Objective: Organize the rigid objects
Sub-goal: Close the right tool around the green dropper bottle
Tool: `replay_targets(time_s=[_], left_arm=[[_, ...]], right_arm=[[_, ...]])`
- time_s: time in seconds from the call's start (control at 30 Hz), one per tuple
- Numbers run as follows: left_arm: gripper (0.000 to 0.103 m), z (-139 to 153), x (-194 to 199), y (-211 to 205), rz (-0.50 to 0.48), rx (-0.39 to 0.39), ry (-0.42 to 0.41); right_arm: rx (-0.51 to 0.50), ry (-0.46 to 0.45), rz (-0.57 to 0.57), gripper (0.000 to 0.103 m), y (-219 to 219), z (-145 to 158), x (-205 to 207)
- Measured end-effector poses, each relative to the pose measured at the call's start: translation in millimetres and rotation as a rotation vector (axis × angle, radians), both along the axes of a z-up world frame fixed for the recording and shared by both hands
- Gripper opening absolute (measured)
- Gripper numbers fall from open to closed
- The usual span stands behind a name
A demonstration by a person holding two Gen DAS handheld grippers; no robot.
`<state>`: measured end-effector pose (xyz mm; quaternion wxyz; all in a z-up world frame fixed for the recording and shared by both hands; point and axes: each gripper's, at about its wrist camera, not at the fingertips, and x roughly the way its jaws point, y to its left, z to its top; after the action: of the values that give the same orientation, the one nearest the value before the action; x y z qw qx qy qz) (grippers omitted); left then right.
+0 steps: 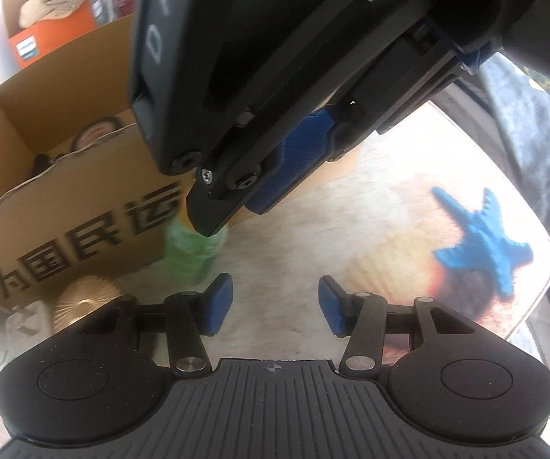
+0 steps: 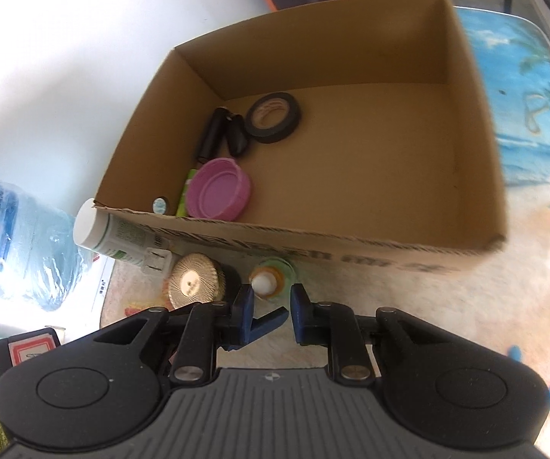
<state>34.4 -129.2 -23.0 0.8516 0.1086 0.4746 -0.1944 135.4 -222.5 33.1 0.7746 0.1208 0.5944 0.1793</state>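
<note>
A brown cardboard box [image 2: 477, 145] stands on the beach-print table and holds a black tape roll [image 2: 273, 116], a pink lid [image 2: 219, 189], black pieces and a green stick. A small green bottle with an orange and white cap [image 2: 265, 281] stands upright in front of the box; it also shows in the left wrist view [image 1: 190, 252]. My right gripper [image 2: 271, 298] is open just above the bottle's cap, not closed on it. My left gripper [image 1: 275, 304] is open and empty, low over the table, to the right of the bottle. The right gripper's body fills the top of the left wrist view.
A gold ribbed lid [image 2: 197, 281] sits left of the bottle, next to a white bottle lying down [image 2: 103, 235]. A water jug [image 2: 11, 241] is at far left. A blue starfish [image 1: 485, 237] is printed on the table. An orange box [image 1: 45, 34] stands behind.
</note>
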Motion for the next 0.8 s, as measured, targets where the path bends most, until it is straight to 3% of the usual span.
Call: replay_targets(time_s=[0.4, 0.6, 0.8], left_arm=[[0.052, -4, -12, -1, 0.085, 0.113, -0.002], [0.069, -10, -11, -6, 0.112, 0.153, -0.045], [0.076, -9, -8, -15, 0.117, 0.172, -0.070]], right_arm=[[0.022, -0.048, -0.026, 0.024, -9, 8, -3], [0.054, -0.054, 0.025, 0.025, 4, 9, 3], [0.083, -0.060, 0.067, 0.025, 18, 9, 11]])
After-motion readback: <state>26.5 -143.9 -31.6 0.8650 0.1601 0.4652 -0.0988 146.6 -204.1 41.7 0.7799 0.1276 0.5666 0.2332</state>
